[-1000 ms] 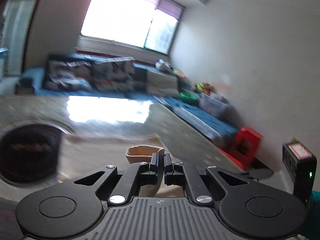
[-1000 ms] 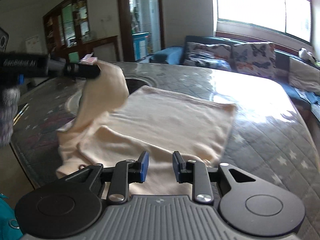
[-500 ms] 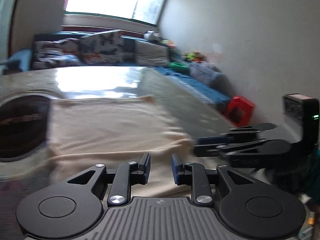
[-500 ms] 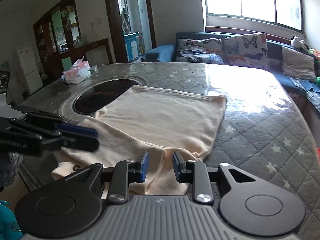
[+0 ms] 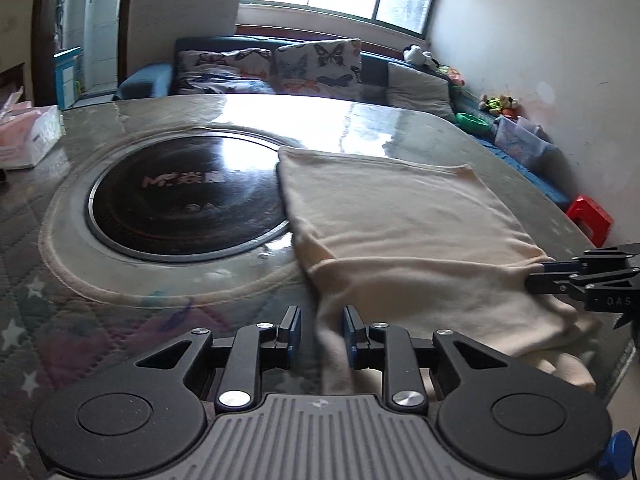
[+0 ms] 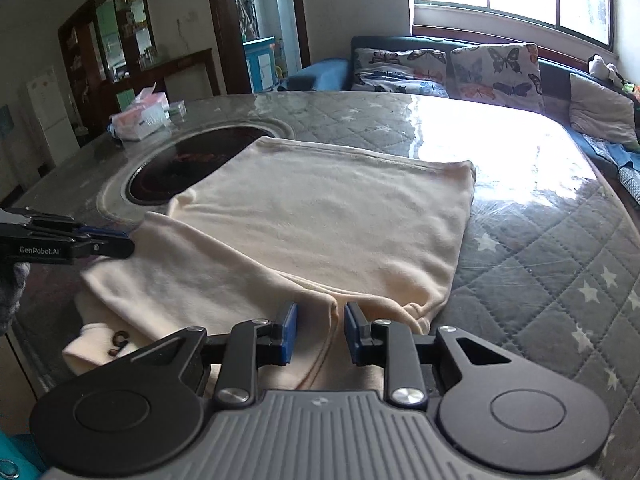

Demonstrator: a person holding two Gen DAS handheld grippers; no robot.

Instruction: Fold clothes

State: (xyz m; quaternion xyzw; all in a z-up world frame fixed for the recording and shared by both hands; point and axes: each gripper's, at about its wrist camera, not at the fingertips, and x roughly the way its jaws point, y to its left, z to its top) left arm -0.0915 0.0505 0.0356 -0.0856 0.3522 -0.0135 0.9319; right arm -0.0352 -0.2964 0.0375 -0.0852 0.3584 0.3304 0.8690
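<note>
Cream knit fabric: the garment (image 6: 320, 232) lies on the quilted grey surface (image 6: 540, 248), under its clear glossy cover. The far part is spread flat, and its left edge overlaps the rim of the round black hob (image 5: 188, 204) set into the surface. The near part is doubled over, with loose folds reaching the near edge of the surface.

Your left claw (image 5: 319, 330) is released. Its blue pads stand apart, and a raised fold at the garment's left edge runs between them; the right pad (image 5: 351, 332) sits at the cloth, the left pad is clear of it.

Your right claw (image 6: 317, 330) is also released. Its pads stand apart with a ridge of the folded layer in the gap, and neither pad presses on it. In the left wrist view this claw sits at the garment's right near corner.

A pink tissue box (image 6: 140, 118) rests on the far left of the surface, well apart from the garment.
</note>
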